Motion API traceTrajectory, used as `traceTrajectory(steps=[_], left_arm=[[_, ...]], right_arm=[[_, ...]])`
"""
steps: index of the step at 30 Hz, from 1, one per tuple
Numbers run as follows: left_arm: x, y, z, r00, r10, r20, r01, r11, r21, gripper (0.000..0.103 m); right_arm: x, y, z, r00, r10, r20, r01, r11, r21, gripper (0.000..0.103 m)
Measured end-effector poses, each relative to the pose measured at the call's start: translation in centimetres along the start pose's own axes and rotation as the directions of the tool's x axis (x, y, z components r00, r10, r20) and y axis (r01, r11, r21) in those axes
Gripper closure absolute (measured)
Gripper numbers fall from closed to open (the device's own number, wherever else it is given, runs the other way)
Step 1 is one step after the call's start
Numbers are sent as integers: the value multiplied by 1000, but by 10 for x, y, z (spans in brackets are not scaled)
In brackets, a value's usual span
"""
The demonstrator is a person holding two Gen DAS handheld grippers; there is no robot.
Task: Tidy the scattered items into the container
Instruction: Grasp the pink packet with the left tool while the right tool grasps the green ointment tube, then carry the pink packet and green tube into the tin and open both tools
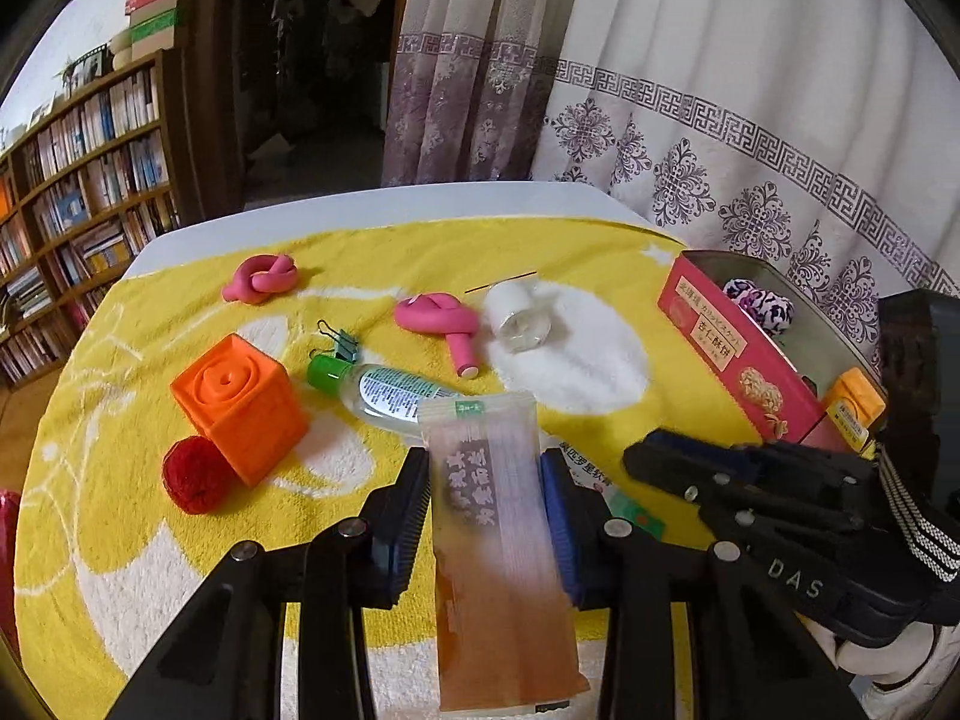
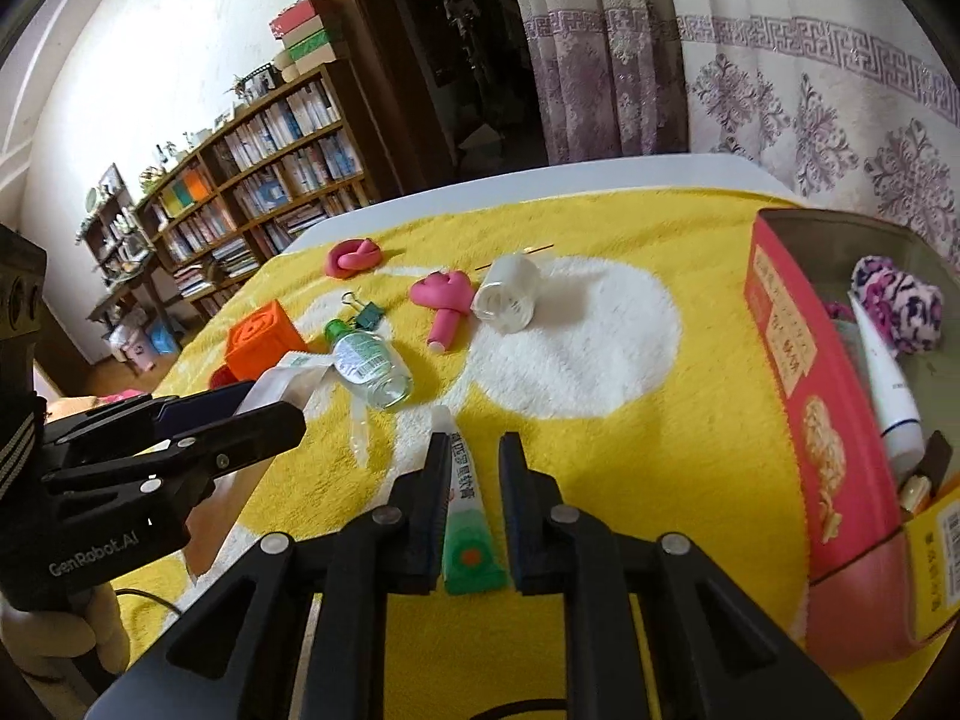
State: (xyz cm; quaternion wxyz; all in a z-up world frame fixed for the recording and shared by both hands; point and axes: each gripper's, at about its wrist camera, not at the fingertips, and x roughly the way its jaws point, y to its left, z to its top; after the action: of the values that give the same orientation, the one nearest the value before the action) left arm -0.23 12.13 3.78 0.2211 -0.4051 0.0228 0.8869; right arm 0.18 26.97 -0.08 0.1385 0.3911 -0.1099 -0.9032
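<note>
My left gripper (image 1: 486, 468) is shut on a long orange-and-clear snack packet (image 1: 498, 552), held above the yellow towel (image 1: 180, 540); it also shows in the right wrist view (image 2: 282, 381). My right gripper (image 2: 474, 450) is open, its fingers on either side of a small green-and-white ointment tube (image 2: 465, 516) lying on the towel. The pink tin container (image 2: 828, 438) stands at the right, holding a floral ball (image 2: 900, 306) and a white tube (image 2: 894, 396). Scattered on the towel: orange cube (image 1: 240, 402), red ball (image 1: 195, 474), green-capped bottle (image 1: 384, 390), binder clip (image 1: 342, 342), two pink knots (image 1: 444, 324), white cap (image 1: 516, 318).
A yellow box (image 1: 852, 408) leans at the container's near end. The table's white edge (image 1: 372, 198) runs along the back. A bookshelf (image 1: 78, 198) stands far left and patterned curtains (image 1: 720, 120) hang behind the table.
</note>
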Motion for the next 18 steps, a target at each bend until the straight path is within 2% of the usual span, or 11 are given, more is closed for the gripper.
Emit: traceTrajectory(steps=[3, 6, 8, 10, 12, 14, 18], left_arm=[[-3, 3, -3, 1000, 3, 3, -3, 1000, -18, 64], [-4, 5, -5, 1000, -3, 4, 3, 1000, -25, 64], [-4, 4, -6, 1000, -9, 4, 9, 1000, -26, 64], [-5, 4, -7, 1000, -18, 4, 18, 999, -28, 64], [-7, 6, -7, 999, -37, 7, 38, 998, -41, 64], [-9, 8, -6, 999, -45, 15, 45, 998, -50, 64], [-14, 5, -4, 998, -49, 28, 50, 998, -47, 64]], right_arm=[[9, 3, 0, 998, 27, -53, -27, 1000, -4, 83], [23, 15, -3, 993, -59, -105, 50, 995, -90, 81], [37, 24, -7, 980, -132, -151, 105, 979, -174, 78], [39, 31, -9, 975, -172, -142, 138, 964, -225, 79], [38, 29, -11, 975, -175, -137, 142, 964, -224, 81], [34, 21, -12, 980, -153, -127, 129, 975, -183, 81], [7, 11, -6, 994, -95, -45, 91, 991, -93, 81]])
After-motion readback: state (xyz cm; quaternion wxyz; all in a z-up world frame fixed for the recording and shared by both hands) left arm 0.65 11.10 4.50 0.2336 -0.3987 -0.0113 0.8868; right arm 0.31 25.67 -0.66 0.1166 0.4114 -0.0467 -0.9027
